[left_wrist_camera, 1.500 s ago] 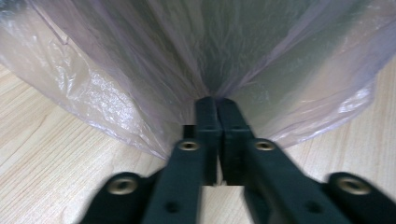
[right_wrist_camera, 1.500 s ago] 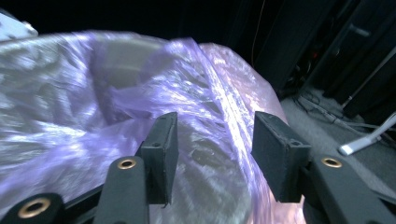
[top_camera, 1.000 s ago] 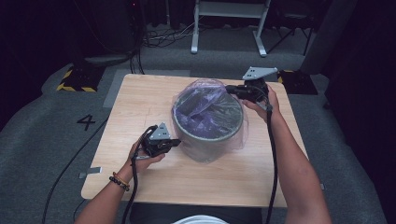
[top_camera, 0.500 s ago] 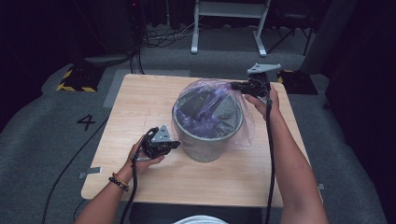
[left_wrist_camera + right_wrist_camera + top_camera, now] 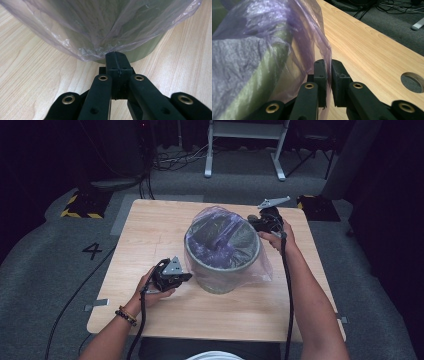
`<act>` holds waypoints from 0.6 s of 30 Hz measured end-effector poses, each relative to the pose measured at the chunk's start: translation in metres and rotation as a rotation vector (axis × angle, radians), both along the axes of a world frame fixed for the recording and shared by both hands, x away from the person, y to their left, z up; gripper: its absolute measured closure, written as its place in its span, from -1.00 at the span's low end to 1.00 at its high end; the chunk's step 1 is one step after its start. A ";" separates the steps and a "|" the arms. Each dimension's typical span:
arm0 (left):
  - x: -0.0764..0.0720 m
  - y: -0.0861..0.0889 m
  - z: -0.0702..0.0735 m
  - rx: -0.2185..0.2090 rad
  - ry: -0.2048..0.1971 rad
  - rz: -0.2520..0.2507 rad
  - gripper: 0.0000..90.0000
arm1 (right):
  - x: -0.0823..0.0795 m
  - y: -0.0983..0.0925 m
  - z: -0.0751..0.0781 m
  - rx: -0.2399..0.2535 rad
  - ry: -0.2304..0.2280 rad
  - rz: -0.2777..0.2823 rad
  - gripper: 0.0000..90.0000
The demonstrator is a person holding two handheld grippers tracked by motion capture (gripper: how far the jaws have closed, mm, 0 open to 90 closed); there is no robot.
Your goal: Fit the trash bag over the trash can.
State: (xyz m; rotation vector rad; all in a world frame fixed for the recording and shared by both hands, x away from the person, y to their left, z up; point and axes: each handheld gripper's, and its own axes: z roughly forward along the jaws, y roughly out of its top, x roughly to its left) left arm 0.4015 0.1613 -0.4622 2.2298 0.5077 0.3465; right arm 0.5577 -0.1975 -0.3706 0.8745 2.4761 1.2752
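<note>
A round grey-green bin [image 5: 222,257] stands in the middle of the wooden table [image 5: 150,227]. A thin purple plastic bag [image 5: 220,227] lines the bin and hangs over its rim.

The left gripper [image 5: 187,277] sits low at the near left side of the bin. Its jaws are pressed tight together, with the bag's bottom edge [image 5: 92,53] right at their tips.

The right gripper [image 5: 251,222] is at the far right side of the bin, by the rim. Its jaws have just been opening a little. A fold of the bag [image 5: 325,53] runs down into the narrow gap between them.
</note>
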 end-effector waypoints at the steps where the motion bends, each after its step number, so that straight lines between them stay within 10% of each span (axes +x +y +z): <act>1: -0.001 0.002 0.001 -0.008 -0.007 0.004 1.00 | -0.001 -0.002 -0.001 0.003 -0.003 -0.001 0.81; 12: -0.017 0.032 0.004 -0.017 -0.002 0.094 -0.21 | -0.027 -0.035 0.031 0.100 -0.131 -0.084 0.15; 18: -0.022 0.044 -0.004 -0.004 0.036 0.127 -0.54 | -0.055 -0.034 0.056 0.172 -0.199 -0.016 -0.15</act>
